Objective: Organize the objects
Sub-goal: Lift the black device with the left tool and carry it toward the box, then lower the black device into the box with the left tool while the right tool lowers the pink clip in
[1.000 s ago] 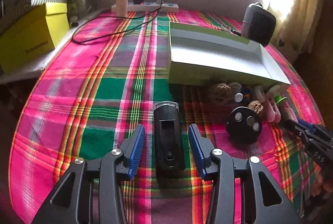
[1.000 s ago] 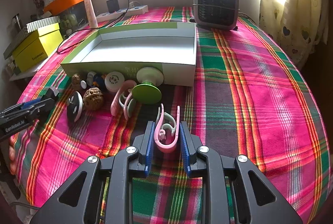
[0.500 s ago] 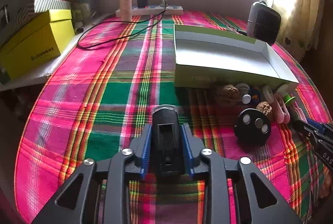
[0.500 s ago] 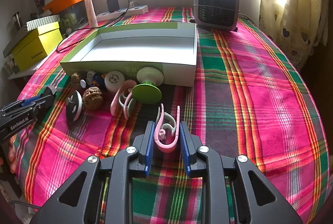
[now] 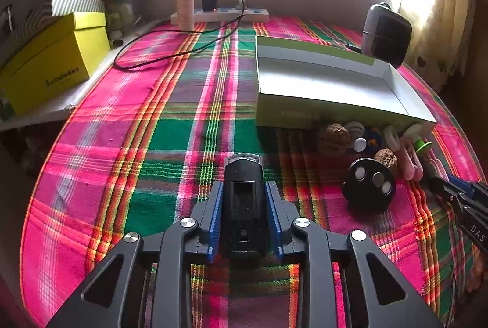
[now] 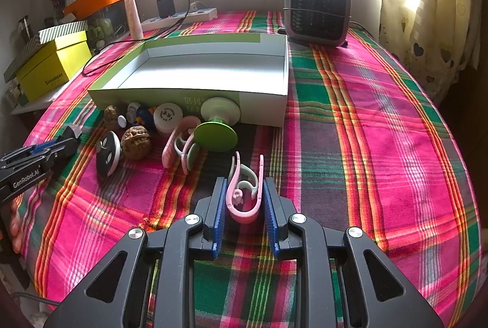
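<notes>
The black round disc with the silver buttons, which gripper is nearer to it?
Left. The left gripper sits just beside the disc; the right gripper is farther, past the pink clips.

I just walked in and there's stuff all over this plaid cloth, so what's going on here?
A person is tidying small items with a handheld gripper in each hand. The left gripper has just closed on a black rectangular gadget lying on the plaid cloth. The right gripper is clamped on a pink clip. The open shallow box behind looks empty, with walnuts, clips and other small bits lying along its front wall.
</notes>
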`<act>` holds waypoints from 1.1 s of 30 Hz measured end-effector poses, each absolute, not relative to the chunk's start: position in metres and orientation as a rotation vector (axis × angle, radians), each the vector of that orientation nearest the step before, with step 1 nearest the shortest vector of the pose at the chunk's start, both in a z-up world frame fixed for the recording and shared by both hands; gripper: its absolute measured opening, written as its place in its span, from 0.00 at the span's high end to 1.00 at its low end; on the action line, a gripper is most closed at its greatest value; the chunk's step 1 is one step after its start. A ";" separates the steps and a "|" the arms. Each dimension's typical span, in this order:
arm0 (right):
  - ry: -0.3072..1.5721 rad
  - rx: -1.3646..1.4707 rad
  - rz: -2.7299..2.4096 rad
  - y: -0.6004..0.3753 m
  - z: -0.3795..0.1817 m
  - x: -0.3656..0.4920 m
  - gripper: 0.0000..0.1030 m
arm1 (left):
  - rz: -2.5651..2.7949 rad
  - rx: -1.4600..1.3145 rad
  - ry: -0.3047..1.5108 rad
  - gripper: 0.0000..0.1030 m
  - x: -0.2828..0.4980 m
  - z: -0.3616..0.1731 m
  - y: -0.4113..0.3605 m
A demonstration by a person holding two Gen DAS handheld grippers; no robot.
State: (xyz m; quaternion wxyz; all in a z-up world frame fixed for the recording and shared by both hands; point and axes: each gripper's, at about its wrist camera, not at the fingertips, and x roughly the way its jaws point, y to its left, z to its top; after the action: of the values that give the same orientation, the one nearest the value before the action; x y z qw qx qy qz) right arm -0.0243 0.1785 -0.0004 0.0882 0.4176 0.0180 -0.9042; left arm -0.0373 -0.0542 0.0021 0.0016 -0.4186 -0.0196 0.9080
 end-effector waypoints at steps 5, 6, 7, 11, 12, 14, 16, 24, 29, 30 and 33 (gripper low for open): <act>0.047 1.231 -2.697 0.180 0.001 -0.022 0.76 | 2.845 -1.307 -0.063 0.76 -0.034 0.004 -0.051; 0.045 1.224 -2.701 0.180 0.003 -0.022 0.76 | 2.845 -1.300 -0.063 0.76 -0.033 0.005 -0.051; 0.045 1.220 -2.704 0.180 0.004 -0.021 0.76 | 2.845 -1.292 -0.063 0.76 -0.032 0.007 -0.049; 0.049 1.198 -2.712 0.179 0.010 -0.019 0.76 | 2.846 -1.266 -0.062 0.76 -0.029 0.015 -0.046; 0.049 1.192 -2.713 0.179 0.011 -0.019 0.76 | 2.844 -1.258 -0.062 0.76 -0.028 0.017 -0.045; 0.050 1.182 -2.715 0.179 0.014 -0.019 0.76 | 2.839 -1.243 -0.058 0.76 -0.029 0.022 -0.042; 0.047 1.176 -2.713 0.178 0.018 -0.021 0.76 | 2.835 -1.231 -0.057 0.76 -0.030 0.026 -0.041; 0.035 1.126 -2.710 0.175 0.039 -0.038 0.76 | 2.786 -1.179 -0.105 0.76 -0.049 0.047 -0.036; 0.050 1.114 -2.699 0.172 0.046 -0.054 0.76 | 2.742 -1.176 -0.147 0.76 -0.070 0.054 -0.034; 0.047 1.112 -2.696 0.171 0.047 -0.060 0.76 | 2.745 -1.176 -0.143 0.76 -0.073 0.055 -0.033; 0.051 1.115 -2.687 0.168 0.049 -0.074 0.76 | 2.742 -1.178 -0.129 0.76 -0.086 0.057 -0.029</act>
State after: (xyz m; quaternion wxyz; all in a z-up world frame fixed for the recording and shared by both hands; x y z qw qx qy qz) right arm -0.0742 0.1679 0.0492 0.1157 0.3808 0.0173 -0.9172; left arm -0.0864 -0.0289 0.0568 0.0774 -0.3931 -0.0429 0.9152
